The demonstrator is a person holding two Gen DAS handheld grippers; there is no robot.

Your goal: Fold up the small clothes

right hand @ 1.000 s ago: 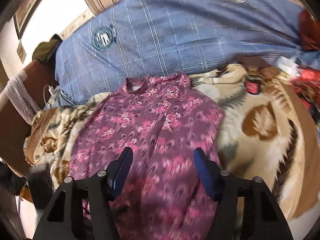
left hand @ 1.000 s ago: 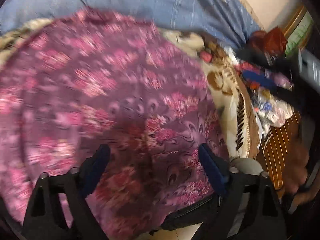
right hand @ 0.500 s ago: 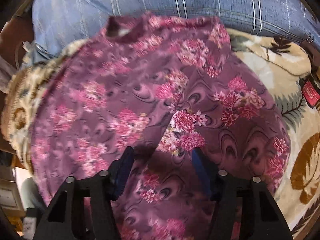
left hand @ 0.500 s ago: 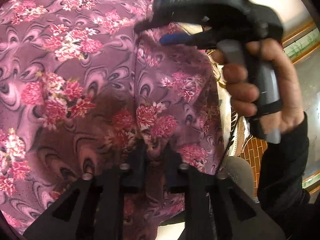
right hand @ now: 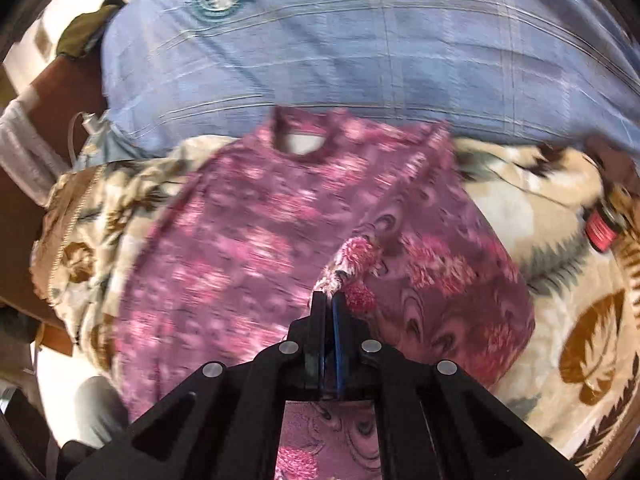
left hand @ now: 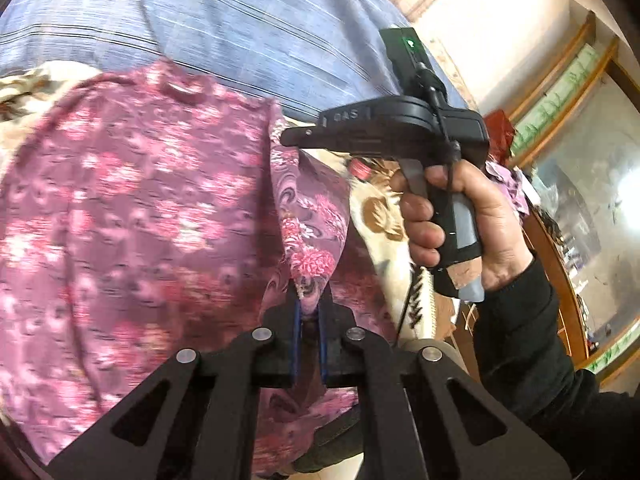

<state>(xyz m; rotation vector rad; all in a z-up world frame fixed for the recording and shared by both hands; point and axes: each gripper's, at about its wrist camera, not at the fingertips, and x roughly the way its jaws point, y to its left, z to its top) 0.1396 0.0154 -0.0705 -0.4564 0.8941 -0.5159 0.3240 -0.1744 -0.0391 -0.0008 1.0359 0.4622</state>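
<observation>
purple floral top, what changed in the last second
Both grippers closed on the top: the left gripper first, then the right gripper. They now lift its right side edge into a raised fold. The blanket and blue pillow stayed put.

Daylit, fairly bright — heavy motion blur across cloth (fisheye bends edges), dark vignette at corners.
</observation>
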